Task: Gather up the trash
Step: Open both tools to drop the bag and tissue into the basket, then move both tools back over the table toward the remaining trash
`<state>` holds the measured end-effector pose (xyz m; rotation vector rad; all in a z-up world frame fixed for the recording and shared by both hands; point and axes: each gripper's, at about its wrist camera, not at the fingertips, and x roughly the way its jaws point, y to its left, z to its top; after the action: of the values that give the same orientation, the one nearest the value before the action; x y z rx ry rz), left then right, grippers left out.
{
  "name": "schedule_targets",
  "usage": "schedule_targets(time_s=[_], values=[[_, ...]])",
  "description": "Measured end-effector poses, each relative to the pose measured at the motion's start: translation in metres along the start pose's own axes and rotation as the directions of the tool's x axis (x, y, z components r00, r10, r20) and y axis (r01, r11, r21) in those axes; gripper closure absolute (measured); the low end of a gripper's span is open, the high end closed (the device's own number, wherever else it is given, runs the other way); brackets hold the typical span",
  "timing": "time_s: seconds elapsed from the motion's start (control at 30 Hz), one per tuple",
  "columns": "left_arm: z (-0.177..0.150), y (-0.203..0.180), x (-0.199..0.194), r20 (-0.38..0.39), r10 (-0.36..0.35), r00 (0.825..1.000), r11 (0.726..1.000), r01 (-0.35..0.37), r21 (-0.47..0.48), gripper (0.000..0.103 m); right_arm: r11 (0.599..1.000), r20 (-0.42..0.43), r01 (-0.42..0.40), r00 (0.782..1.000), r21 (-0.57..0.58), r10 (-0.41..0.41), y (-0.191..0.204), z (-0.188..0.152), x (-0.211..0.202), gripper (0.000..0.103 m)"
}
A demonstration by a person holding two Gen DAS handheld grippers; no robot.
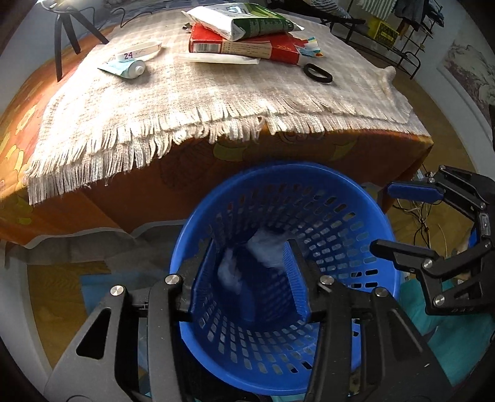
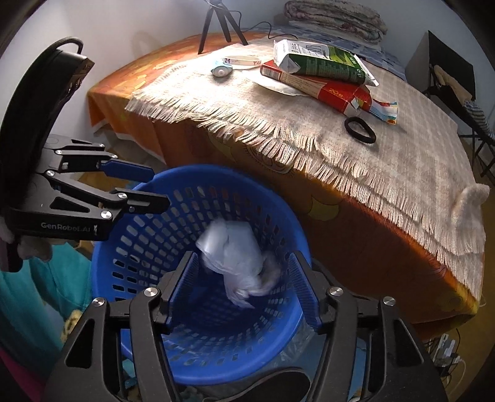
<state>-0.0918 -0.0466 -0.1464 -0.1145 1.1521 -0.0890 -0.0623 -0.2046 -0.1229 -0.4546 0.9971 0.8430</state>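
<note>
While both grippers, left and right, hang jaws apart, empty, over blue basket, white wad (blurred, probably plastic) drops in; toothpaste tube, carton, hair tie remain on bed.

Perforated glossy plastic basket, rough fringed woven cloth, crumpled thin translucent plastic wrap.

I am seeing the orange-covered bed carrying a fringed beige cloth; a tripod is standing beside the cloth.
</note>
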Motion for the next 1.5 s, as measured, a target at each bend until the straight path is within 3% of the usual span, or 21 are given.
schedule_targets(time_s=[0.17, 0.27, 0.7, 1.27, 1.5], values=[[0.003, 0.006, -0.001, 0.003, 0.011, 1.0, 1.0, -0.01, -0.026, 0.055, 1.0, -0.006, 0.013, 1.0, 0.0, -0.013, -0.001, 0.001, 0.002, 0.041], [0.007, 0.011, -0.003, 0.015, 0.015, 1.0, 0.999, -0.015, -0.042, 0.041, 1.0, 0.001, 0.02, 1.0, 0.013, -0.02, -0.004, 0.003, 0.002, 0.036], [0.054, 0.037, -0.025, 0.089, 0.037, 0.995, 0.993, -0.027, -0.112, 0.04, 0.987, 0.058, 0.002, 0.998, 0.159, -0.011, -0.045, 0.03, -0.011, 0.033], [0.14, 0.11, -0.035, 0.176, 0.144, 0.974, 0.958, -0.092, -0.271, 0.04, 0.955, 0.211, -0.069, 0.977, 0.29, 0.006, -0.122, 0.118, -0.023, 0.032], [0.168, 0.129, -0.023, 0.185, 0.145, 0.972, 0.951, -0.085, -0.297, 0.04, 0.926, 0.247, -0.108, 0.969, 0.361, 0.017, -0.157, 0.147, -0.011, 0.032]])
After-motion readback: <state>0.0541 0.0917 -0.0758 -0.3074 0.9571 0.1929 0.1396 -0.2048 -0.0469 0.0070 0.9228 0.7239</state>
